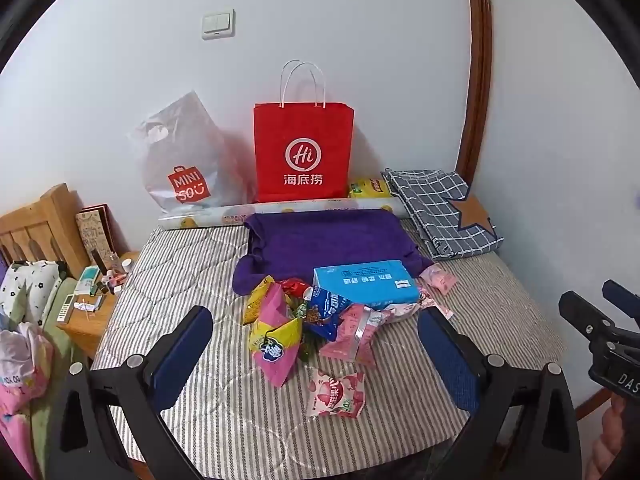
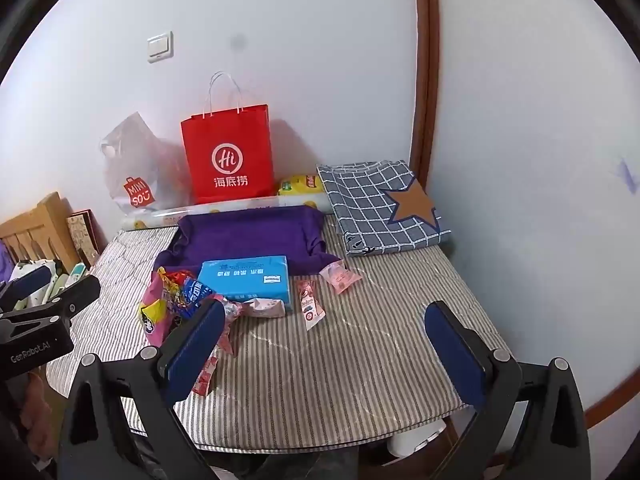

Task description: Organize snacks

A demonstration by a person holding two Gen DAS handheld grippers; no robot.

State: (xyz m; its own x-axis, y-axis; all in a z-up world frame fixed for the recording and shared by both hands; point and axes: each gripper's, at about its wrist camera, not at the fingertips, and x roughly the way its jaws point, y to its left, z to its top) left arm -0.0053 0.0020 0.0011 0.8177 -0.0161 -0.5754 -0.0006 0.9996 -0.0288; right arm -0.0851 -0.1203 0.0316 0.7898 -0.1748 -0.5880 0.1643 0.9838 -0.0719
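A heap of snack packets lies on the striped table cover, also in the right wrist view. A pink strawberry packet lies alone nearest me. A blue tissue-like pack sits behind the heap on a purple cloth tray. A slim pink stick packet and a pink sachet lie to the right. My left gripper is open above the near heap, empty. My right gripper is open and empty over the table's front.
A red paper bag and a Miniso plastic bag stand against the wall. A rolled sheet lies before them. A folded checked cloth is back right. A cluttered wooden nightstand is left.
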